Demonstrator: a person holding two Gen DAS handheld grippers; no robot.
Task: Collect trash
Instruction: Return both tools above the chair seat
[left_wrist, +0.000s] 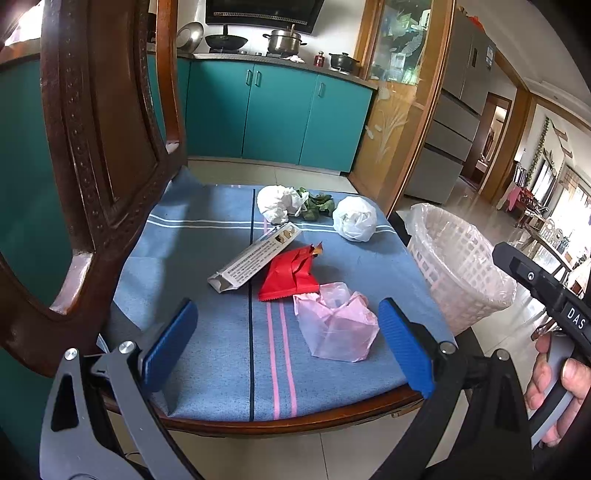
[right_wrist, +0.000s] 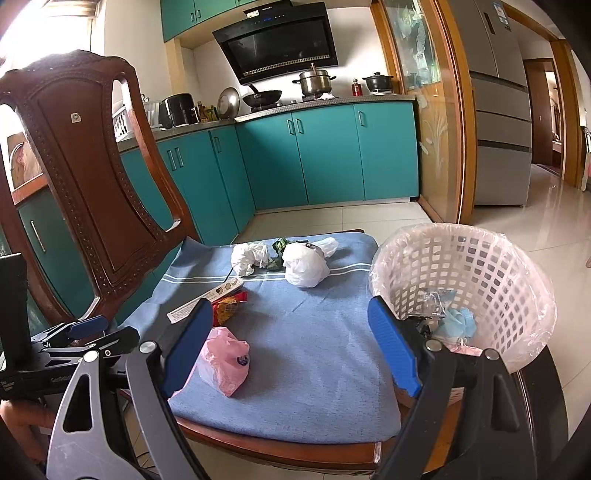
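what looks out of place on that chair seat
Litter covers the blue seat cloth where someone would sit: a pink plastic bag, a torn red wrapper, a flattened carton, two white bag bundles and wilted greens. The lined basket beside the chair already holds some trash.

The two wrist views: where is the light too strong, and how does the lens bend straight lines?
Left wrist view: daylight washes out the far hall windows, and the chair back bows outward. Right wrist view: glare burns out the top-left window; the refrigerator and glass door frame curve. Both have black corners.
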